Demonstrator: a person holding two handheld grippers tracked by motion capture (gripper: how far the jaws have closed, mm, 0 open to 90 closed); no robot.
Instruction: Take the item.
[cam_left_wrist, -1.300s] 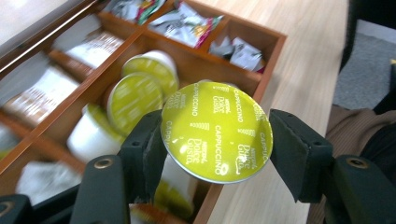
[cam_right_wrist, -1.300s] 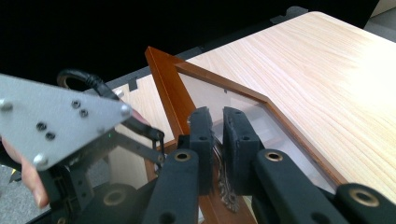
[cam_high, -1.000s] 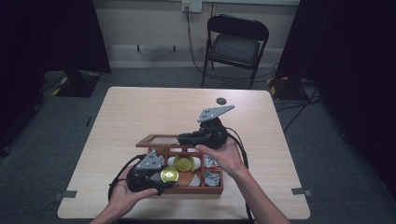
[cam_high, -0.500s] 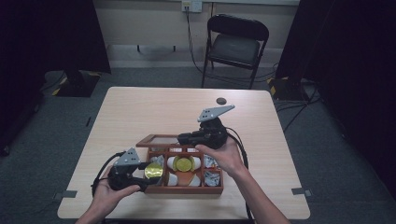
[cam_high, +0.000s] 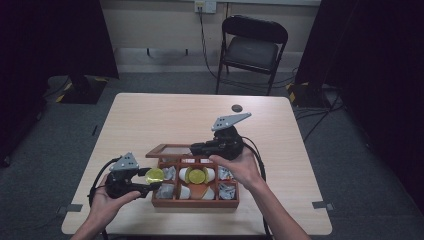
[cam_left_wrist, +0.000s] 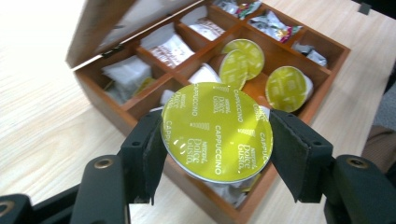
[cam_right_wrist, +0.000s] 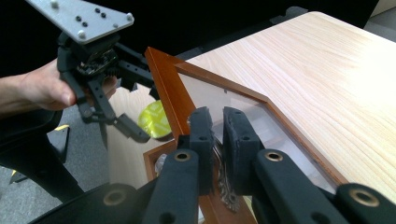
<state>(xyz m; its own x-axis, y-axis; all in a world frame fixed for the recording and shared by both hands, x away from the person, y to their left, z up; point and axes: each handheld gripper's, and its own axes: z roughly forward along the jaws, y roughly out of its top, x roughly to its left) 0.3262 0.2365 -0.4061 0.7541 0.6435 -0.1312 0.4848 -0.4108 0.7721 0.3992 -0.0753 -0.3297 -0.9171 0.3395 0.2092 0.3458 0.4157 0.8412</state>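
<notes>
The left gripper (cam_left_wrist: 217, 140) grasps a yellow capsule (cam_left_wrist: 217, 128) by its rim, just off the left end of the box (cam_high: 195, 202) on the table (cam_high: 150, 120). The right gripper (cam_right_wrist: 217, 126) is clenched on the raised lid (cam_right_wrist: 168, 86) — jaws pinching its frame.

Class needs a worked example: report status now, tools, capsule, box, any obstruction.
Left tool shut on yellow capsule, beside box. Right tool clamps open lid. Nothing obstructing.

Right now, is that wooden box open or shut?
Open. The box has its lid swung up, held between the right gripper jaws, and its compartments lie bare in the left gripper view.
</notes>
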